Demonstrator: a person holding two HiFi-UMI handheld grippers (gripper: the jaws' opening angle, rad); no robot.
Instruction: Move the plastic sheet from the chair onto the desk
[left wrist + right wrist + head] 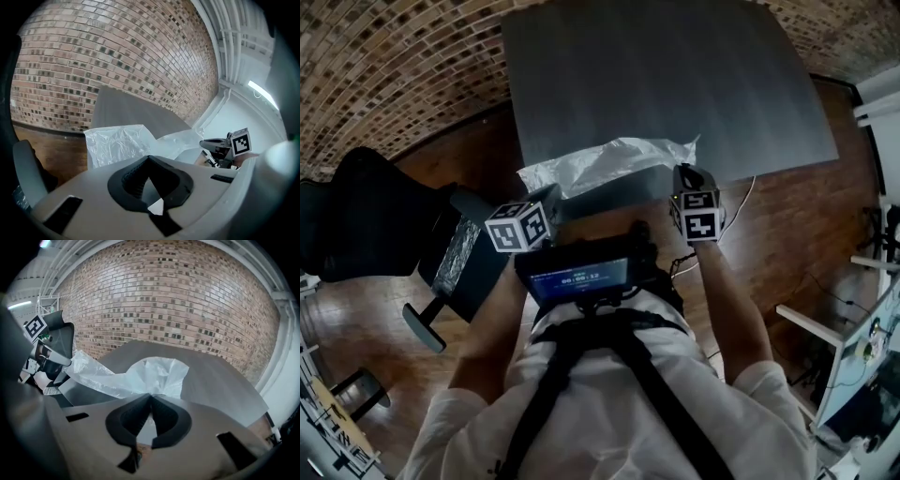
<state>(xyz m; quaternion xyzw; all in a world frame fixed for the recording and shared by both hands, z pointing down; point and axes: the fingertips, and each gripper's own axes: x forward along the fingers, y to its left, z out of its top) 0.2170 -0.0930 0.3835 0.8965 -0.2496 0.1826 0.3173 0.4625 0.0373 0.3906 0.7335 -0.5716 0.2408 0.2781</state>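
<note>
Grey desk (675,75) by brick wall (164,296); plastic sheet (609,159) pinched in left gripper (149,157) and right gripper (151,396).

The right gripper (150,396) has its jaws closed together on a bunched edge of the plastic sheet (157,373). From there the sheet runs left to the left gripper (64,363), passing over the near part of the grey desk (220,380). A brick wall (168,301) stands behind the desk.
</note>
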